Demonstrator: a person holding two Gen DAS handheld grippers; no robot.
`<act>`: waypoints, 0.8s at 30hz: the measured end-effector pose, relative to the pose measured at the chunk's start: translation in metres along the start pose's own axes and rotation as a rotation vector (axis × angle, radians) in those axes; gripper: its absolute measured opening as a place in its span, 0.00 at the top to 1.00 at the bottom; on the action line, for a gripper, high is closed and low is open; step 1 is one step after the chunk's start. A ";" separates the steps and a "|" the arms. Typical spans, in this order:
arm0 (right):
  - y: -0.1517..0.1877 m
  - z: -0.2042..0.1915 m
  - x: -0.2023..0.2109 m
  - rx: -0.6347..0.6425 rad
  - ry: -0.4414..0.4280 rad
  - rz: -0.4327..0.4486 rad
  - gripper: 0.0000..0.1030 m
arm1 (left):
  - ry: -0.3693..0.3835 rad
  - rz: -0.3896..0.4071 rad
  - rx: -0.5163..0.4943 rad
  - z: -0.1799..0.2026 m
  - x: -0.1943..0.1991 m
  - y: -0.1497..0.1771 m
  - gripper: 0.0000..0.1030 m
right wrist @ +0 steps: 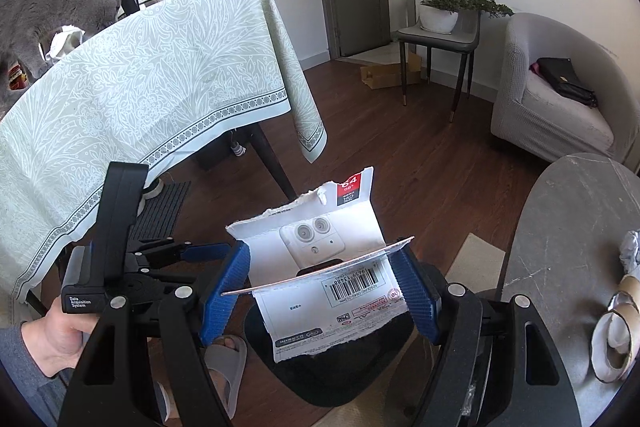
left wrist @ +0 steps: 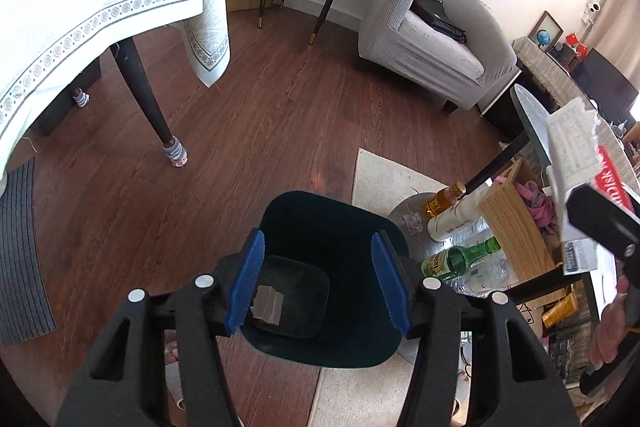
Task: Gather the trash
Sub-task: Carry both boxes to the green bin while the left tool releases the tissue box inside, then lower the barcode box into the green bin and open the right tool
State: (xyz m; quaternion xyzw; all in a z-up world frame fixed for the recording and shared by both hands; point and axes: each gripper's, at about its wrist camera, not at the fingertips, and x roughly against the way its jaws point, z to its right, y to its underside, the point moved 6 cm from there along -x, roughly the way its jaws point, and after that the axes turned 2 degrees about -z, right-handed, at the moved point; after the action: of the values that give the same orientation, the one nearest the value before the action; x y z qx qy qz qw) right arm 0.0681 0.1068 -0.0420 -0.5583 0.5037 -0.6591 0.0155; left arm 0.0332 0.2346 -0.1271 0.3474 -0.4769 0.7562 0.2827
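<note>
A dark green trash bin [left wrist: 362, 227] stands on the floor; a grey scrap [left wrist: 269, 303] lies on its bottom. My left gripper [left wrist: 318, 281] hangs open and empty right above the bin's mouth. My right gripper [right wrist: 320, 289] is shut on a torn white cardboard package [right wrist: 320, 247] with a barcode and a red label, held above the bin [right wrist: 332, 375]. The package also shows at the right edge of the left wrist view [left wrist: 572, 163]. The left gripper also appears in the right wrist view [right wrist: 192, 251].
A table with a pale green cloth [right wrist: 140, 87] stands left, a grey cat [right wrist: 48, 7] on it. A dark round table [right wrist: 580, 227] at right carries crumpled paper [right wrist: 632, 251] and cardboard tubes [right wrist: 616, 339]. Bottles [left wrist: 464, 259] and a wooden box [left wrist: 516, 219] sit beside the bin. An armchair [left wrist: 432, 39] stands beyond.
</note>
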 end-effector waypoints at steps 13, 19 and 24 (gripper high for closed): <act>0.036 -0.020 -0.084 0.007 0.029 -0.189 0.29 | 0.026 0.128 -0.021 0.000 0.060 -0.024 0.57; 0.055 -0.024 -0.120 -0.001 0.061 -0.287 0.29 | 0.041 0.147 -0.077 0.016 0.068 -0.025 0.63; 0.068 -0.015 -0.142 -0.038 0.083 -0.347 0.29 | 0.066 0.160 -0.091 0.026 0.071 -0.025 0.65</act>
State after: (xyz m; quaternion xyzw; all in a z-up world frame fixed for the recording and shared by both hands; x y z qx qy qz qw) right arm 0.0732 0.1659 -0.1882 -0.6094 0.4123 -0.6647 -0.1298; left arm 0.0163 0.2275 -0.0496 0.2699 -0.5275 0.7649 0.2525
